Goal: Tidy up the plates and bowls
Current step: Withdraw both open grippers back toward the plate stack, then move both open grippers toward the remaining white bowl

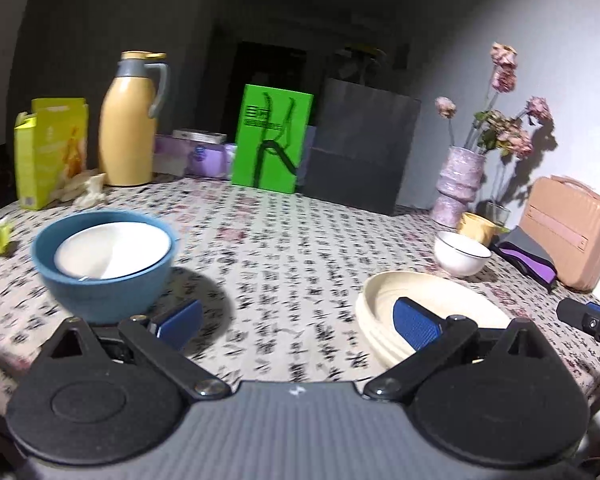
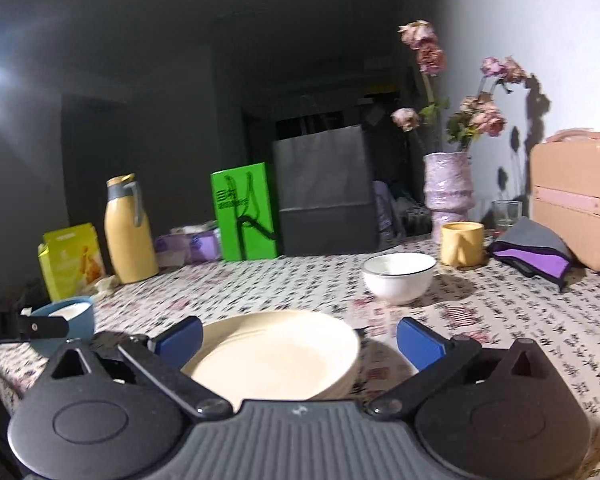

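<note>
Both your grippers, left [image 1: 298, 326] and right [image 2: 298, 340], are spread wide and empty. Cream plates [image 2: 276, 356] sit stacked between the right fingers; a white bowl [image 1: 112, 250] nests in the blue bowl [image 1: 100, 280] at left.

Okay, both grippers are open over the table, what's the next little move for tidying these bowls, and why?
Probably ease the right gripper forward past the cream plates toward the white bowl with the dark rim. That bowl stands alone near the yellow mug, while another white bowl already sits nested in the blue bowl. Both grippers are open and hold nothing; the left gripper points between the blue bowl and the plates.
</note>
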Available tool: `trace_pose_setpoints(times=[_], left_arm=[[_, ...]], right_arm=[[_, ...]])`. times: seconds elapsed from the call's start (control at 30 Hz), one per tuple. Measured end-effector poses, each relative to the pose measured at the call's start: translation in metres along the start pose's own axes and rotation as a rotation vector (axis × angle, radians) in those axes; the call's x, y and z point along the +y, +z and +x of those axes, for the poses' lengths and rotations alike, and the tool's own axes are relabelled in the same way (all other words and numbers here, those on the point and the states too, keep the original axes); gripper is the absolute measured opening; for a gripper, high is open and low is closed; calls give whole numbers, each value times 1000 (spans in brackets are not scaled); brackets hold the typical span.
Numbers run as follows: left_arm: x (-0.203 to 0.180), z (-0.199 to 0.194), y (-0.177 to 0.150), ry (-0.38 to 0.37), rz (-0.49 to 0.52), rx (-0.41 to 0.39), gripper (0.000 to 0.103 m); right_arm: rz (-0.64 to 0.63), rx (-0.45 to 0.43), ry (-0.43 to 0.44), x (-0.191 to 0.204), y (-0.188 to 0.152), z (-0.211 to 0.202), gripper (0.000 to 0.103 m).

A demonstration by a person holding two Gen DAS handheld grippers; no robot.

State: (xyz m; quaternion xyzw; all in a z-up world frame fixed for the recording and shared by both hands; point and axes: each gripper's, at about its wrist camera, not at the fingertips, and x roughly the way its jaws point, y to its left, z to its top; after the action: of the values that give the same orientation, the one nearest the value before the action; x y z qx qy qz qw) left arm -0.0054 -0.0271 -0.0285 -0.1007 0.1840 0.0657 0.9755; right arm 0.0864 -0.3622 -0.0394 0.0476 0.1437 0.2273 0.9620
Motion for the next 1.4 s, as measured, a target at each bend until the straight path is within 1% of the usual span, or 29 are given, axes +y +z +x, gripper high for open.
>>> trace_pose_setpoints(times=[0.2, 0.37, 0.5, 0.6, 0.67, 0.77, 0.9, 1.03, 1.17, 1.4], left_arm=[[-27, 19, 12, -47, 53, -1, 103], [-50, 34, 23, -90, 80, -9, 103], [-70, 50, 29, -112, 111, 8, 103], [-84, 58, 33, -131, 132, 6, 103], [-94, 64, 36, -140, 151, 3, 103], [-107, 76, 40, -161, 167, 23, 103], [-124, 89, 49, -190, 183, 38, 103], [-137, 101, 63, -207, 186, 39, 103], [-150, 115, 76, -214, 179, 57, 103], [-171, 137, 91, -182, 206, 49, 103]], right_arm=[[28, -13, -39, -22, 3, 4, 103], [44, -12, -56, -40, 6, 11, 103], [74, -16, -63, -58, 7, 18, 103], [97, -13, -64, -71, 8, 24, 103], [92, -12, -75, -76, 11, 29, 103], [75, -23, -84, -83, 19, 35, 103], [78, -44, -73, -95, 31, 42, 103], [83, -32, -84, -106, 45, 55, 103], [85, -15, -61, -116, 59, 68, 103], [67, 5, -42, -124, 82, 88, 103]])
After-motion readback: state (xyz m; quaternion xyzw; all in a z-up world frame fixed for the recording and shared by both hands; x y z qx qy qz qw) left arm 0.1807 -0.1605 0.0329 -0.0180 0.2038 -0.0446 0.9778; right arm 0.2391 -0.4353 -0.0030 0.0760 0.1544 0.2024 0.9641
